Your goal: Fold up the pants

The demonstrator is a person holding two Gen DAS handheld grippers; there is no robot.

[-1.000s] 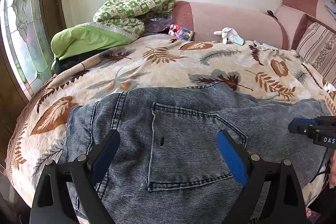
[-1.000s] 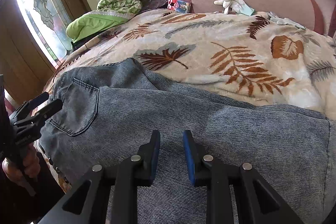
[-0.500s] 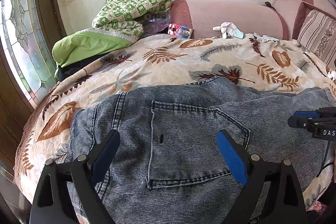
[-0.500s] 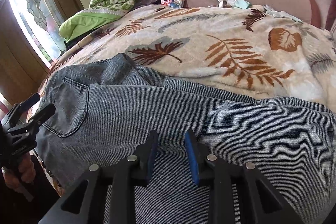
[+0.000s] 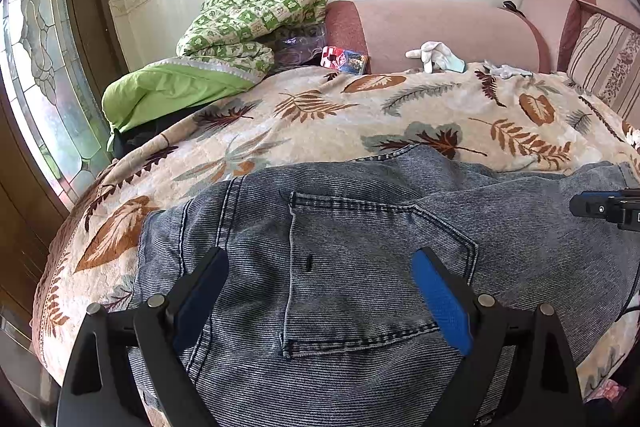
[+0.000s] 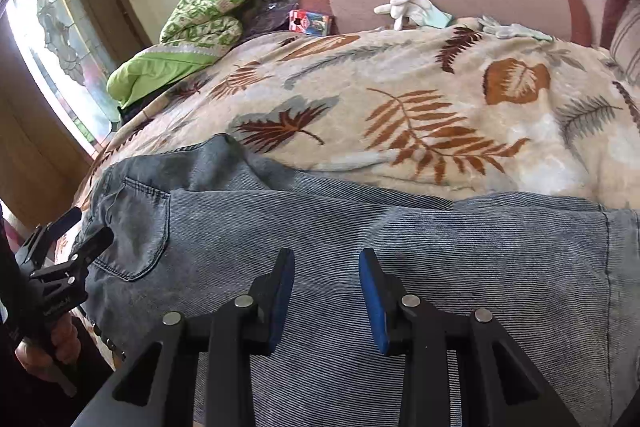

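Blue-grey denim pants (image 5: 360,259) lie flat along the near edge of a bed, back pocket up, waist to the left. My left gripper (image 5: 320,267) is wide open above the back pocket, holding nothing. My right gripper (image 6: 326,263) hovers over the pant legs (image 6: 400,247) with its jaws partly open and empty. The left gripper also shows at the left edge of the right wrist view (image 6: 76,231), held in a hand. The right gripper's tip shows at the right edge of the left wrist view (image 5: 600,209).
The bed has a cream leaf-print blanket (image 5: 360,115). A green quilt pile (image 5: 224,39) lies at its far left. White gloves (image 5: 436,55) and a small colourful box (image 5: 344,59) lie by the pink sofa back (image 5: 440,27). A stained-glass window (image 5: 36,75) is at left.
Both grippers have drawn back and up slightly from the pants. The right gripper's jaws have opened a little wider. The pants have not moved.
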